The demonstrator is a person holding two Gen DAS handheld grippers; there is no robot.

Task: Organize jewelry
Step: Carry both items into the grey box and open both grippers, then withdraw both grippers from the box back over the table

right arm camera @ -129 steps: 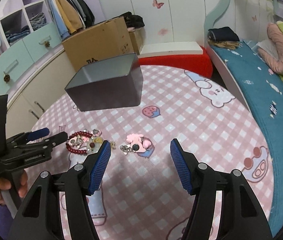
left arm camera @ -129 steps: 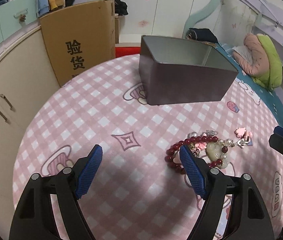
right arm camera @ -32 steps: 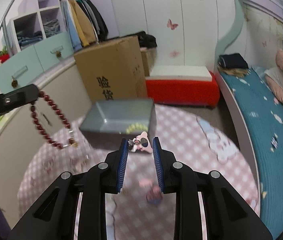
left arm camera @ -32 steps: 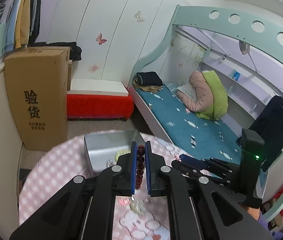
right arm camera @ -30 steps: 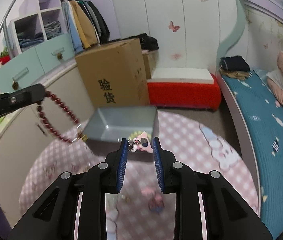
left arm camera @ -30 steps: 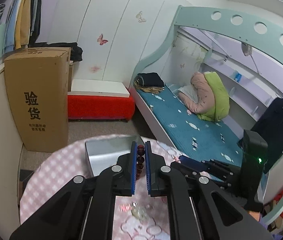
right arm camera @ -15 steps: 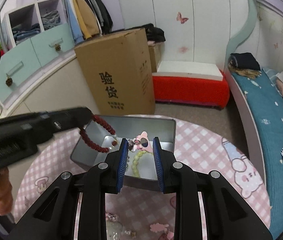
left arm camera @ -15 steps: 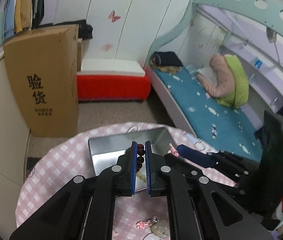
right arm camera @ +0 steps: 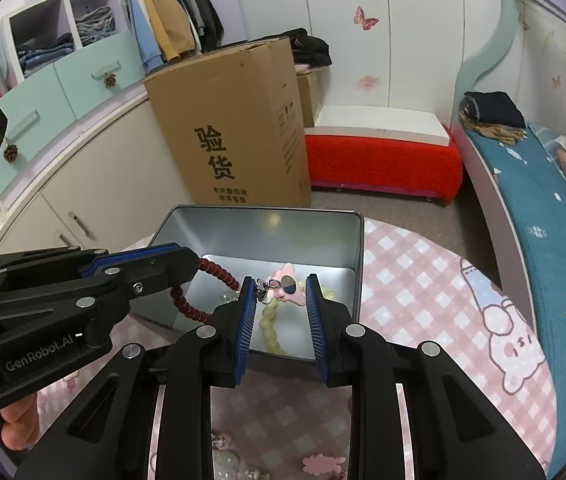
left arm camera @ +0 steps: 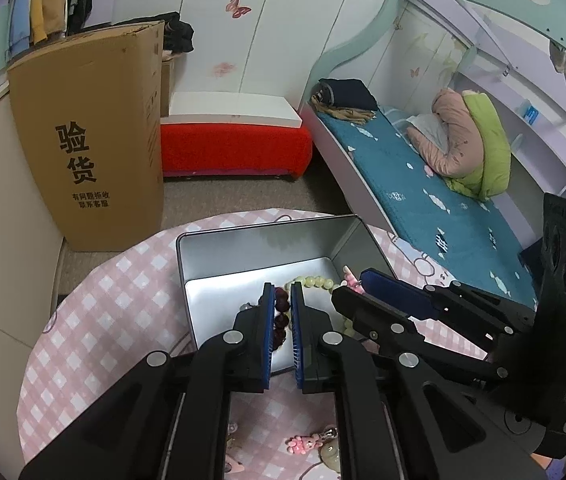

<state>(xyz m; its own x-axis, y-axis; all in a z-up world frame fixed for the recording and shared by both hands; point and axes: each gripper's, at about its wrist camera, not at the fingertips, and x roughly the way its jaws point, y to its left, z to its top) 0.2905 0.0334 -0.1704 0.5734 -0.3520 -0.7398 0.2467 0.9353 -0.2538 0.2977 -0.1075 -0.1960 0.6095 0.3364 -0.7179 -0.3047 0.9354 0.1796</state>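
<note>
A grey metal tin (left arm camera: 267, 236) (right arm camera: 267, 220) stands open on the pink checked table, with a pale green bead bracelet (left arm camera: 315, 282) (right arm camera: 269, 316) lying inside. My left gripper (left arm camera: 281, 296) is shut on a dark red bead bracelet (left arm camera: 281, 316) and hangs over the tin's inside; in the right wrist view its loop (right arm camera: 219, 276) dangles into the tin. My right gripper (right arm camera: 279, 284) is shut on a pink charm with a metal clasp (right arm camera: 285, 284), also above the tin. In the left wrist view the right gripper (left arm camera: 357, 282) reaches in from the right.
More pink charms and a pale stone piece (left arm camera: 311, 442) (right arm camera: 321, 462) lie on the table (left arm camera: 95, 320) near me. A cardboard box (left arm camera: 91, 136) stands on the floor behind the table, with a red bench (left arm camera: 235, 148) and a bed (left arm camera: 435, 200) beyond. A hand (right arm camera: 19, 426) grips the left tool.
Both grippers have come down and forward from high above the table to just over the open tin. The red bracelet and the pink charm went with them, still held.
</note>
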